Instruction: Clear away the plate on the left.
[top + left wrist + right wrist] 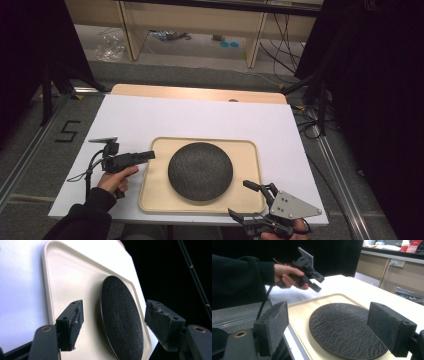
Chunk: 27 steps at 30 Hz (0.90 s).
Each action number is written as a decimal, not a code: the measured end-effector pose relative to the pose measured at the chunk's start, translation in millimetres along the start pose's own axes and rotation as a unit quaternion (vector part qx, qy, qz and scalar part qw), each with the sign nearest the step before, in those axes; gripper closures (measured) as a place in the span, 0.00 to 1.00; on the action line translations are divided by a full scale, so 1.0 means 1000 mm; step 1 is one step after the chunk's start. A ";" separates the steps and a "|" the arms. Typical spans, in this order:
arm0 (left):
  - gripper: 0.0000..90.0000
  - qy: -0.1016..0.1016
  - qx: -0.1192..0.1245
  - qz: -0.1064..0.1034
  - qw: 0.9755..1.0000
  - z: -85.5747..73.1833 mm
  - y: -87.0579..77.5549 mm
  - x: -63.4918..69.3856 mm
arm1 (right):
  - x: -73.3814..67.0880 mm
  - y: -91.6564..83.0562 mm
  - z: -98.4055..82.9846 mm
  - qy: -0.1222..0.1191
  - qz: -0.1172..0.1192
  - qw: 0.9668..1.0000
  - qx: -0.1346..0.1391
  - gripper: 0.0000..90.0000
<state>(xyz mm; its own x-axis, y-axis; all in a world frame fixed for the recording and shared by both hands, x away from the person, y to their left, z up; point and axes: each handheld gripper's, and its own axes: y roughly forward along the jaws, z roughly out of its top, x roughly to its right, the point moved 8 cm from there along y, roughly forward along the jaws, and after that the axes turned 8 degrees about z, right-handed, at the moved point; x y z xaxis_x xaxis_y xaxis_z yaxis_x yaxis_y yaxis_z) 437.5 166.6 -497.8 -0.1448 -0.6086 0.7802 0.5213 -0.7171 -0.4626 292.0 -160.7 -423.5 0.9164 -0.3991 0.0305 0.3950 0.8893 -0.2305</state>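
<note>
- My right gripper [327, 327] has its two black jaws spread wide, with nothing between them.
- Past the jaws I see a dark textured plate [344, 327] lying on a cream tray [299, 312].
- The tray sits on the white counter [362, 293].
- Farther off to the left, a hand [287, 276] in a dark sleeve holds the left gripper [317, 282] above the counter, apart from the tray.

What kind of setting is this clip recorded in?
Probably a lab or recording room, not a home: black curtains beside the table, loose cables on the floor, and a taped "5" marker.
</note>
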 end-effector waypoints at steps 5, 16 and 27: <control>0.29 0.044 0.024 -0.020 0.999 0.004 -0.014 0.005 | 0.000 0.001 0.000 0.001 0.001 1.000 0.002 0.20; 0.27 0.110 0.050 -0.029 0.992 0.004 -0.041 0.013 | 0.000 0.000 0.000 -0.001 -0.002 1.000 0.002 0.20; 0.25 0.162 0.057 -0.021 0.985 -0.004 -0.055 0.017 | 0.000 -0.001 0.000 0.001 0.002 1.000 -0.002 0.20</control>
<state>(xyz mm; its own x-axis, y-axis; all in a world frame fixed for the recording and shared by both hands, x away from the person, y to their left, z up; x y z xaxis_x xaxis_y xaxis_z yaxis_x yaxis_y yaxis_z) 403.2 194.9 -460.5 -0.4201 -0.6685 0.6137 0.5967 -0.7130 -0.3682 291.9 -161.2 -423.3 0.9177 -0.3963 0.0277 0.3913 0.8897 -0.2352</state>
